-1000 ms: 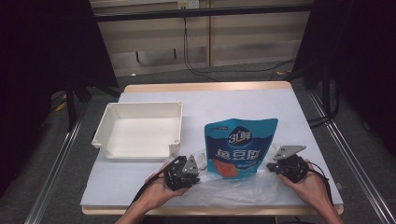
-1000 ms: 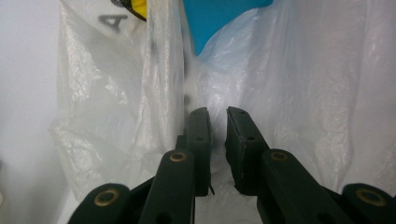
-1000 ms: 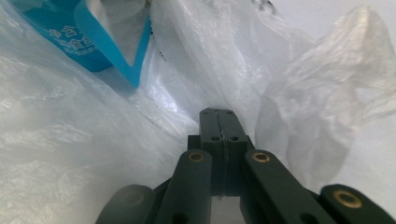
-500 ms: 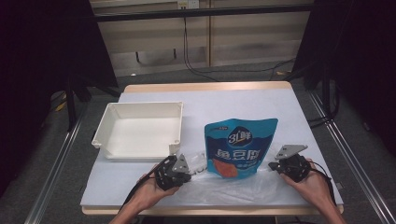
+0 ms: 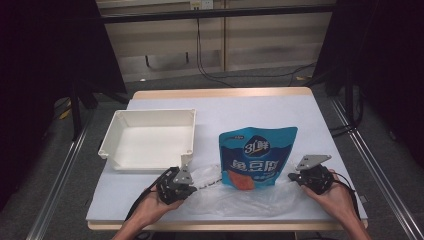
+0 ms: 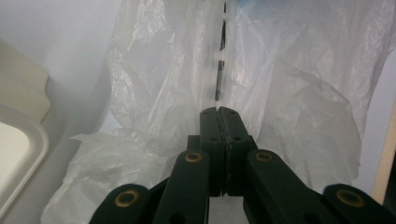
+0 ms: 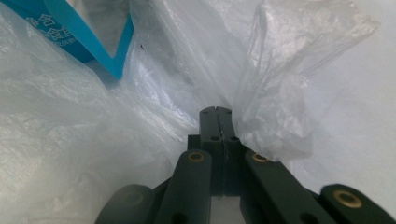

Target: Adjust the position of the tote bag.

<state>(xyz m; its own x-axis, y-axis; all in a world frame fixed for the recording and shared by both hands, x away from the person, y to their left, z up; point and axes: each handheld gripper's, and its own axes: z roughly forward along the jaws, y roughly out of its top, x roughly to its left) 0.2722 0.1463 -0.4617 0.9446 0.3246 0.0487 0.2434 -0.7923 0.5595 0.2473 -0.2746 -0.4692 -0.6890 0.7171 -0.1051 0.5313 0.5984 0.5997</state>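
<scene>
Now both of my hand-held grippers grip the clear plastic bag (image 5: pixel 240 197) that lies crumpled along the near edge of the table (image 5: pixel 260 107). My left hand-held gripper (image 5: pixel 186 189) has just been closing; its jaws now meet on the bag's left edge, film pinched between them in the left gripper view. My right hand-held gripper (image 5: pixel 295 177) is clamped on the bag's right edge, jaws pressed together on a fold of film. The blue snack pouch (image 5: pixel 257 157) lies flat between the two, its lower end on or in the bag; which, I cannot tell. The white tray (image 5: pixel 112 137) sits beyond my left hand, beside the pouch.
</scene>
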